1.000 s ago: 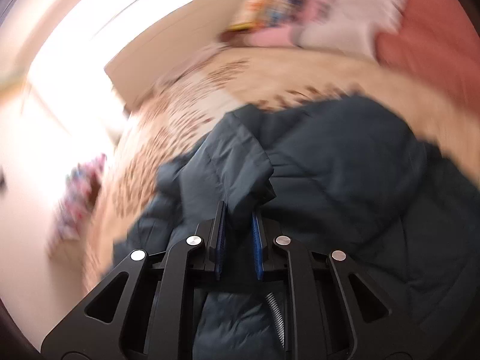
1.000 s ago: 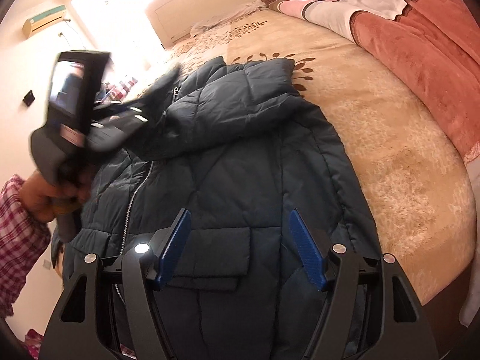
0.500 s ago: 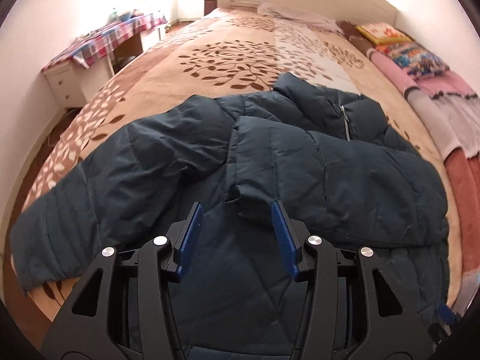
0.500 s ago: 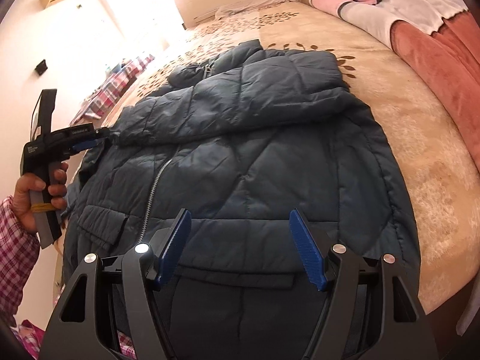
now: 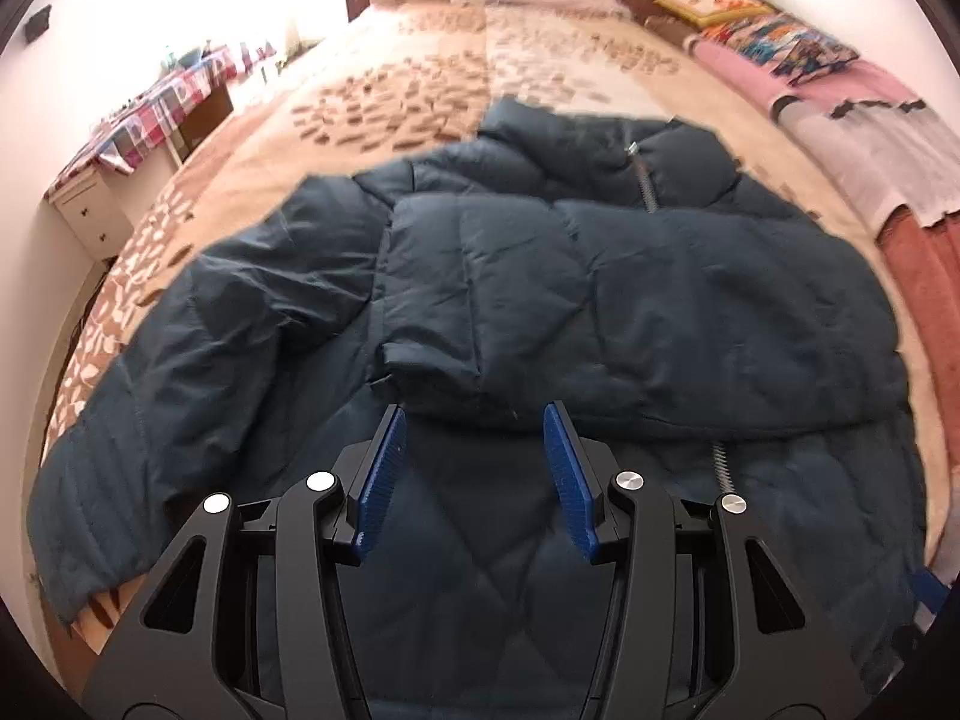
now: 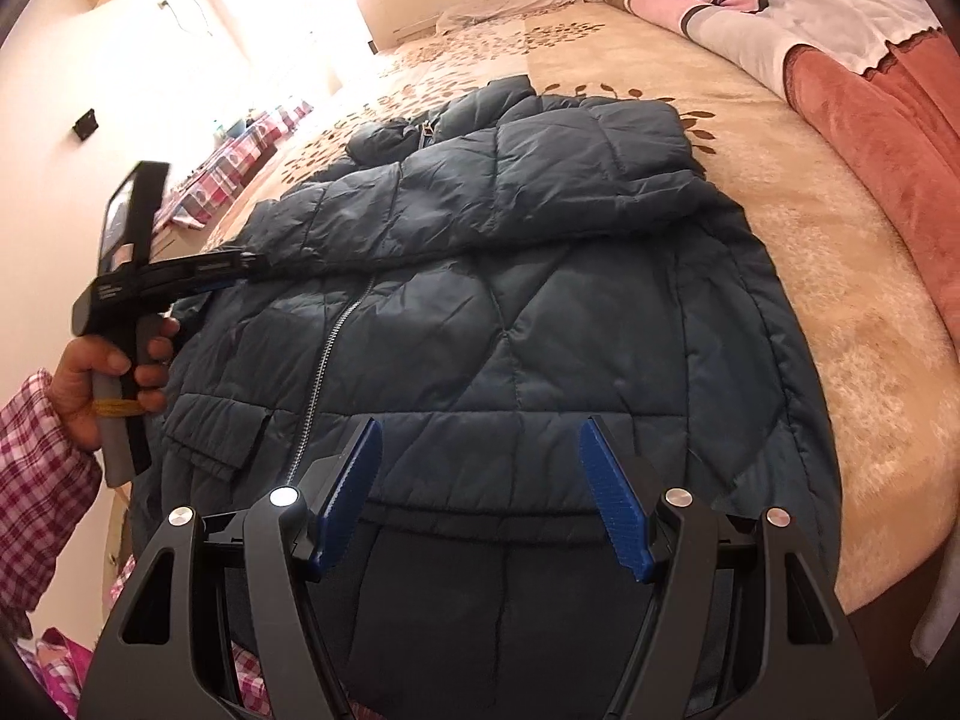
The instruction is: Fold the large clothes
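A dark blue quilted jacket (image 5: 600,300) lies front up on the bed, also in the right wrist view (image 6: 540,300). One sleeve (image 5: 456,276) is folded across the chest, its cuff just ahead of my left gripper (image 5: 474,474), which is open and empty above the jacket. The other sleeve (image 5: 150,420) lies spread to the left. My right gripper (image 6: 480,498) is open and empty above the jacket's hem. The left gripper (image 6: 240,267) also shows in the right wrist view, at the jacket's left side.
The bed (image 5: 420,72) has a beige leaf-patterned cover. Pink, white and rust blankets (image 6: 840,60) and pillows (image 5: 768,42) lie along its right side. A bedside table with a plaid cloth (image 5: 156,102) stands at the left by the wall.
My left gripper let go of the sleeve it held, leaving it folded across the jacket's chest, opened, and drew back slightly. The right gripper stayed open over the hem.
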`<state>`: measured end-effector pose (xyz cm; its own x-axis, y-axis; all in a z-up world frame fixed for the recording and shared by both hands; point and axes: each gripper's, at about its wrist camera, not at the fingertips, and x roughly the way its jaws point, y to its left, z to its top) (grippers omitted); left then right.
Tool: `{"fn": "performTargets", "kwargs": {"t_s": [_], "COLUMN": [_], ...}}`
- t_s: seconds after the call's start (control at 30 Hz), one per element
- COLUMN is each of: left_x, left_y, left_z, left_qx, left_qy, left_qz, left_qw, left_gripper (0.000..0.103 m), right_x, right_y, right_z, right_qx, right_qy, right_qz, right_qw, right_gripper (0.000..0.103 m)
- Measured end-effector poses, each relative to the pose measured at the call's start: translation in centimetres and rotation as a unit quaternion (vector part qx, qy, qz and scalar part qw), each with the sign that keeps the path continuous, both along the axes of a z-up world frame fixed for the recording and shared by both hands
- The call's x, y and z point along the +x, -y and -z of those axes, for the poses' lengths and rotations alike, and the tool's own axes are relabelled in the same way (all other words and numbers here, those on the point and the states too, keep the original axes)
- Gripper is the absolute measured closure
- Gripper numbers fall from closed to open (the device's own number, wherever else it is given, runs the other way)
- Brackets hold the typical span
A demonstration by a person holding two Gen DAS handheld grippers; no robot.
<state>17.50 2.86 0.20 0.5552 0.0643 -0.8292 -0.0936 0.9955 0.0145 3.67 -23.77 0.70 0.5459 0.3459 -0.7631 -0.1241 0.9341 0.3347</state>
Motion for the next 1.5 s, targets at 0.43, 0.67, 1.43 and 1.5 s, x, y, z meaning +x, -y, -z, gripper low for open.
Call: {"fn": "performTargets", "kwargs": {"t_s": [0.43, 0.67, 1.43, 1.5], "left_x": [-15.0, -18.1, -21.6, -21.9], "left_y": [-0.5, -1.0, -16.4, -19.6], "left_z": [-0.6, -0.3, 0.6, 1.6], "left_qx": [-0.084, -0.104, -0.235, -0.263], "left_qy": [-0.032, -0.036, 0.015, 0.030], "left_qz": [-0.028, -0.083, -0.274, -0.314], "left_qw": [0.9956, 0.9904, 0.9323, 0.9116], "left_gripper": [0.049, 0.040, 0.030, 0.030], "right_x": [-5.2, -6.4, -7.1, -7.0], "right_y": [-1.3, -0.8, -3.6, -4.4], "right_z": [-1.2, -2.3, -2.5, -2.6], "right_qx": [-0.002, -0.017, -0.043, -0.053], "right_qy": [0.015, 0.040, 0.046, 0.046], "right_qz": [0.019, 0.033, -0.040, -0.046], "right_qw": [1.000, 0.998, 0.997, 0.996], "right_gripper": [0.035, 0.028, 0.021, 0.021]}}
